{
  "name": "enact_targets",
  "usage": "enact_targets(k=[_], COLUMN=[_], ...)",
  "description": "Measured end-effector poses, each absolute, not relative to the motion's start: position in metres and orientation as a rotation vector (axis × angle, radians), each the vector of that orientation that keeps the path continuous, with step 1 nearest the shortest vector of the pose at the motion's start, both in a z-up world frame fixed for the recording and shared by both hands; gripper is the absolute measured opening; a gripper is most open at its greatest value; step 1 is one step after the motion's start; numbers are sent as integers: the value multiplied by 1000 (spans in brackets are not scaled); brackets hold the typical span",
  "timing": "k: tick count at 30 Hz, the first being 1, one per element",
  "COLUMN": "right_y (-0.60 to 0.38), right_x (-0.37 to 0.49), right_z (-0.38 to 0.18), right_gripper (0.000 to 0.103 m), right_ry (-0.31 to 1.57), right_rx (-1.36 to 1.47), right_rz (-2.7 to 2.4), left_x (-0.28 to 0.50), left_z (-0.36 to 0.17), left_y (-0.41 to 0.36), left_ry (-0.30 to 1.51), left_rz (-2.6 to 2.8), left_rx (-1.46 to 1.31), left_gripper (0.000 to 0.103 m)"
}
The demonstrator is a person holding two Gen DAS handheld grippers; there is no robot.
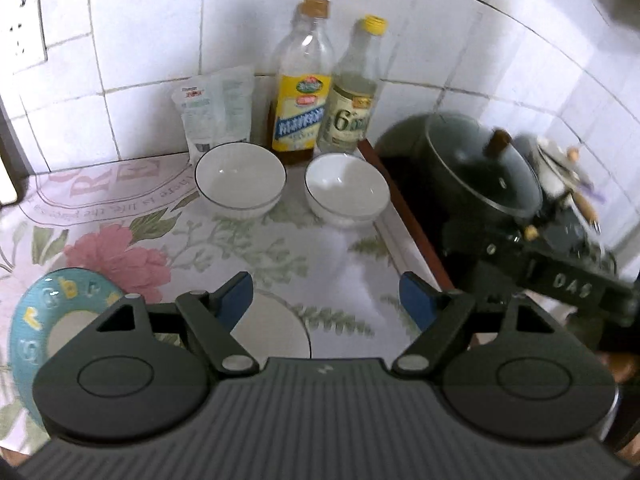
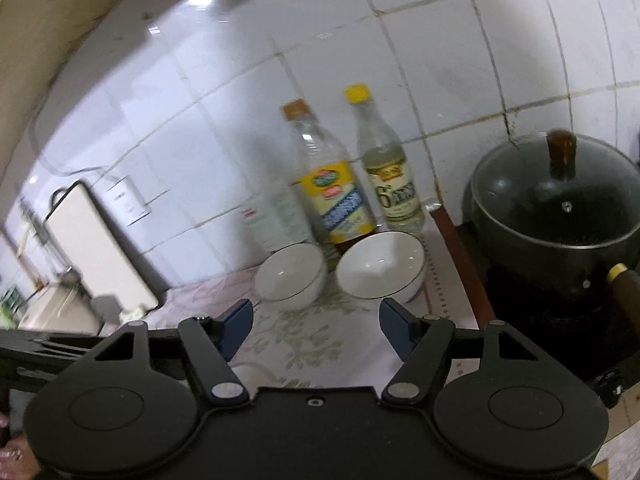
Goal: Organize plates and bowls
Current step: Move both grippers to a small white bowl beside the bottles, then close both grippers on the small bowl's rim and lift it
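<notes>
Left wrist view: your left gripper (image 1: 326, 300) and right gripper (image 2: 316, 328) both sit wide open, holding nothing, probably staged for a grab, with two white bowls (image 1: 241, 178) side by side ahead and the blue plate (image 1: 48, 312) near-left.

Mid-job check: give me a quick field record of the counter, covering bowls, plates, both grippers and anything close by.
bowls: left bowl and right bowl, white, upright, side by side, apart
plates: blue-rimmed plate near left; white plate partly hidden under the left gripper
left gripper: open, holding nothing
right gripper: open, holding nothing, short of the bowls
behind bowls: yellow-label bottle, clear bottle, pouch
right of counter: lidded black pot
surface: floral cloth
</notes>
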State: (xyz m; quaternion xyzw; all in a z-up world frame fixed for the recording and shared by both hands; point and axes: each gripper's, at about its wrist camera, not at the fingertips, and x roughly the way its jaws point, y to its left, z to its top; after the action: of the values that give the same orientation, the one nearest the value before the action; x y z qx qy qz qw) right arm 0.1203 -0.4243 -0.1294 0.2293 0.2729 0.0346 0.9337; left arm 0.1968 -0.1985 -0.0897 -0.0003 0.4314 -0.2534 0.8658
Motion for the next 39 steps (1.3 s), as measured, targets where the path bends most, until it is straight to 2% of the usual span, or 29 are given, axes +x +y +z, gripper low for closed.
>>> enact_targets(k=[10,17,22,24,27,34,35,36,39], right_y=[-457,-454,-454,-457,-458,-461,-462,-461,-458], right_x=[199,236,251,256,262,274,276,279,278], right_z=[-196,-226,-234,-238,-242,-248,-251,-253,-251], right_gripper=[75,73,60,38,27,26,26,26,21], right_ry=[585,640,647,653,680,717,728,734,739], right_rx=[653,637,597,608,583,585,587,586,582], right_rz=[-37,-140,-181,-177,-196,-192,-189,-187,-190], left_x=[271,321,338,340,345,353,355,355,348], left_z=[-139,-166,-186,-192,-200,-208,-210,-211,-207], left_y=[-242,-275,-291,-292,-292,-296,-296,-296,-299], left_ry=[875,919,991,1005,1030,1047,1056,1062,1076], left_rz=[-457,-419,-406,-420,-411,-405,-409,-424,-420], left_rx=[-37,-49,-20,-61,-93,-107,-115,-126,-83], left_gripper=[75,64,53,32,28,27,24,13,12])
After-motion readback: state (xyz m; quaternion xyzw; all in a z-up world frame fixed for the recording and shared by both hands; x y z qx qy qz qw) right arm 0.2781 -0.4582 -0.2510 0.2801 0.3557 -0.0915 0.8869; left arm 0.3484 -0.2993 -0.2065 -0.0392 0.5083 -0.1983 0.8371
